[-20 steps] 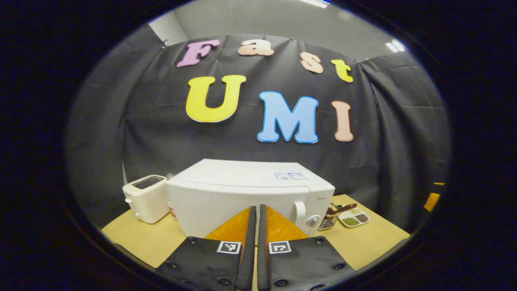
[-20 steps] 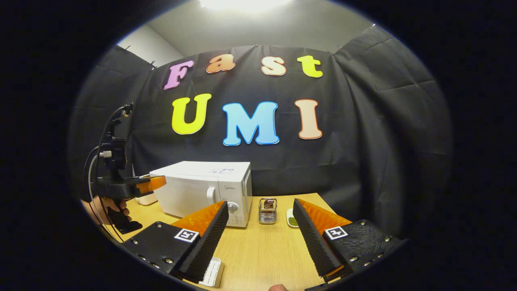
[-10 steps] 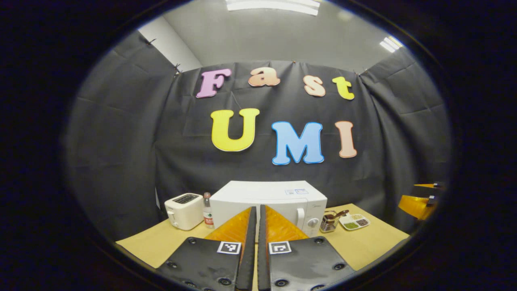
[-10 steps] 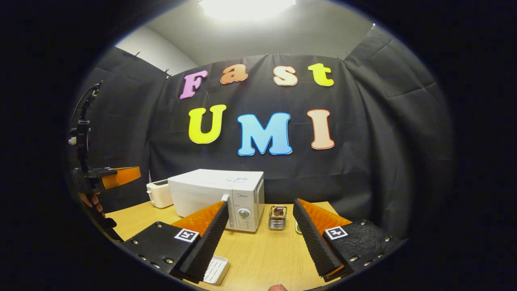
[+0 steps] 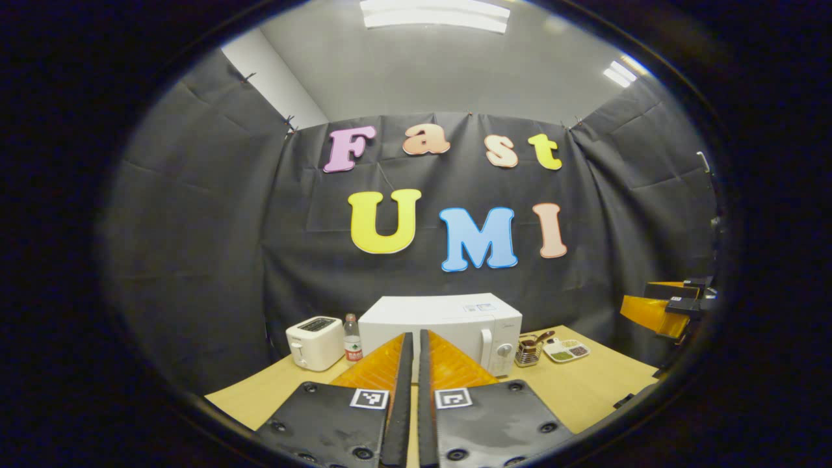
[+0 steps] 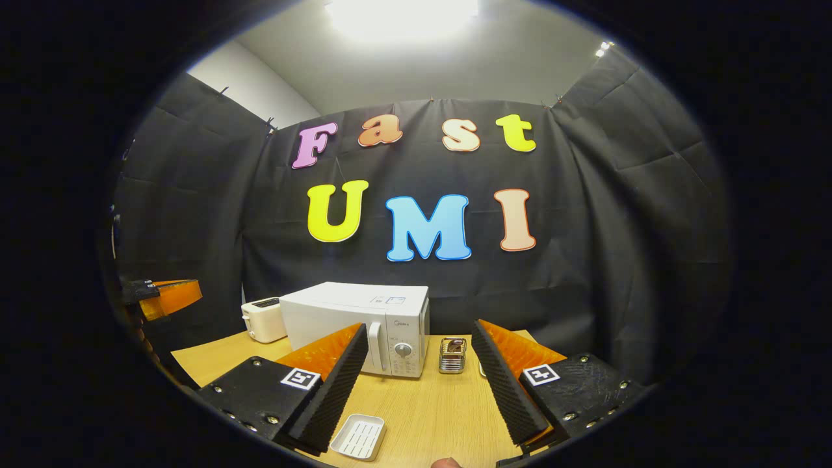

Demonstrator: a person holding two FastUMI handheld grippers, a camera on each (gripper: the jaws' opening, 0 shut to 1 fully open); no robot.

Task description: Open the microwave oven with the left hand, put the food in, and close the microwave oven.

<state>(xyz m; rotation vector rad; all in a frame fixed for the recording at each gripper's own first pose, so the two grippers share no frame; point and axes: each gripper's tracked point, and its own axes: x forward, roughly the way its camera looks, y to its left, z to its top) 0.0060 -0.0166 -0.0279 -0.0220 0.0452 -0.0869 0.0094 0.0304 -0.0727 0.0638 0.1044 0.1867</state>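
A white microwave (image 5: 442, 322) stands at the back of the wooden table (image 5: 585, 390) with its door shut. Its vertical handle (image 5: 486, 340) and a round knob (image 5: 504, 350) are on its right side. My left gripper (image 5: 412, 339) is shut with nothing between its fingers, held well back and pointing at the microwave's front. In the right gripper view the microwave (image 6: 351, 318) sits left of centre. My right gripper (image 6: 419, 328) is open and empty above the table (image 6: 429, 403), and the left gripper (image 6: 162, 296) shows at the far left edge.
A white toaster (image 5: 315, 341) and a small bottle (image 5: 351, 346) stand left of the microwave. Right of it are a wire basket (image 5: 528, 351) and a divided dish (image 5: 567, 351) of green and brown bits. A small white slotted tray (image 6: 357, 437) lies near the front edge.
Both grippers have drawn back from the microwave, which now looks smaller and farther off. The left stayed shut and the right stayed open.
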